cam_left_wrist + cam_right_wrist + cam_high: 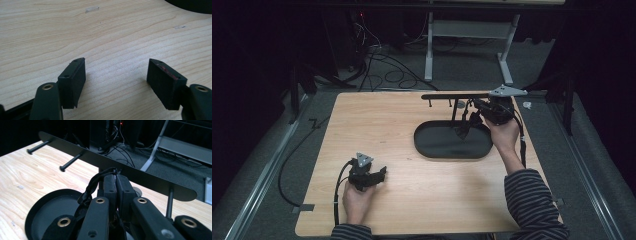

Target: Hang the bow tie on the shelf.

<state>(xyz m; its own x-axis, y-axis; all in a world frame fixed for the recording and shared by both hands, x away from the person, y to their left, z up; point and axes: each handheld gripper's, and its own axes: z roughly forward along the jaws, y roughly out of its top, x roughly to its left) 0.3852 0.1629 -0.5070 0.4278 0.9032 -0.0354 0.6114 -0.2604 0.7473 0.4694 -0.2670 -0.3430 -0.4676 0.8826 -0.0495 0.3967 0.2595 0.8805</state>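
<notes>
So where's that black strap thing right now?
High view, right side: the black strap hangs from the shut right gripper over the black tray, beneath the peg rack.

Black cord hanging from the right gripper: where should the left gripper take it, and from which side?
Probably the slack length of the black cord that droops beside the right gripper's shut jaws, over the tray. Bring the open left gripper in from the near, tray side: the rack bar and its pegs crowd the space above and behind.
</notes>
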